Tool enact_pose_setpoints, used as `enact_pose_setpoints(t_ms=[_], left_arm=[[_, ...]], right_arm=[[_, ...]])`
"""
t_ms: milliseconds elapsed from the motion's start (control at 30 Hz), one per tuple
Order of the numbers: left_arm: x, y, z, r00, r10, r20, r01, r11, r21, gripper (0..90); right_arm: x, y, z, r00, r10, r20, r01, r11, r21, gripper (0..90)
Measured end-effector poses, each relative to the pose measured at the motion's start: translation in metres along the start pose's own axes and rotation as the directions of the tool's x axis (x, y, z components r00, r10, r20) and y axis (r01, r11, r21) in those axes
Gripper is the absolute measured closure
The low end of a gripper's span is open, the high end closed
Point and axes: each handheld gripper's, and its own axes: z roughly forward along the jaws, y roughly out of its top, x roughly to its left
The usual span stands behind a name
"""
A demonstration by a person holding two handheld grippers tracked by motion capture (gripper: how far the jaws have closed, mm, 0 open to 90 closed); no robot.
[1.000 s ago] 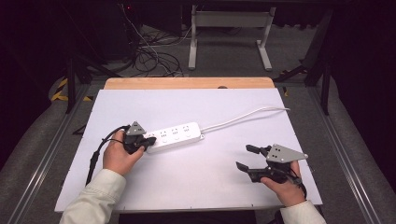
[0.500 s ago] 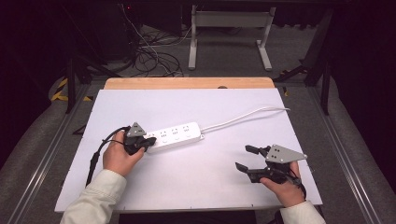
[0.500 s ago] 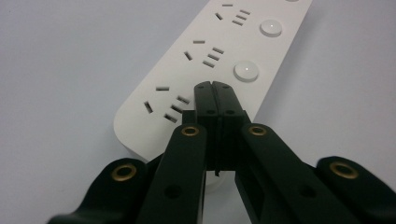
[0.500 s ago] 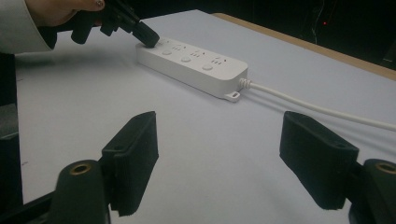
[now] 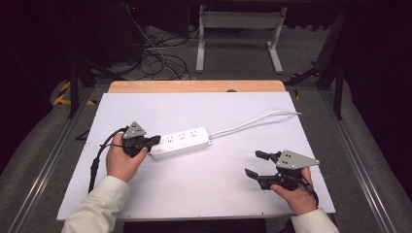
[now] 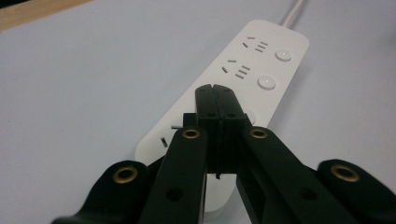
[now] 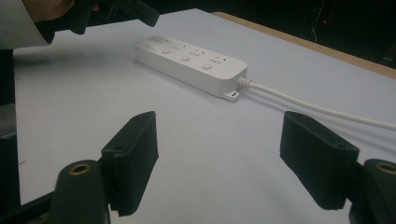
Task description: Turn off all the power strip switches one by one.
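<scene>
A white power strip [image 5: 180,142] with three sockets and three round buttons lies on the white table top [image 5: 204,189], its white cable [image 5: 257,121] running off to the right. My left gripper [image 5: 154,141] is shut, and its joined tips hover over the strip's near end [image 6: 215,91], with nothing between them. In the right gripper view the strip [image 7: 191,60] lies ahead and the left gripper [image 7: 140,11] shows at the top left. My right gripper [image 5: 252,164] is open above bare table at the front right, its jaws wide apart [image 7: 217,154].
A wooden edge [image 5: 197,86] borders the table's far side. Beyond it are a metal stand [image 5: 238,29] and loose cables [image 5: 155,58] on the floor. A black cable [image 5: 97,155] trails from my left gripper toward the table's left front.
</scene>
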Motion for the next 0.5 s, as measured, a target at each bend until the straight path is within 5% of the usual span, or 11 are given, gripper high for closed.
enact_pose_setpoints(t_ms=[500], left_arm=[[-0.015, 0.008, 0.026, 0.9982, 0.036, 0.047, -0.037, 0.9991, 0.021, 90.0]], right_arm=[[0.000, -0.001, 0.000, 1.0000, 0.002, -0.005, -0.002, 1.000, 0.001, 28.0]])
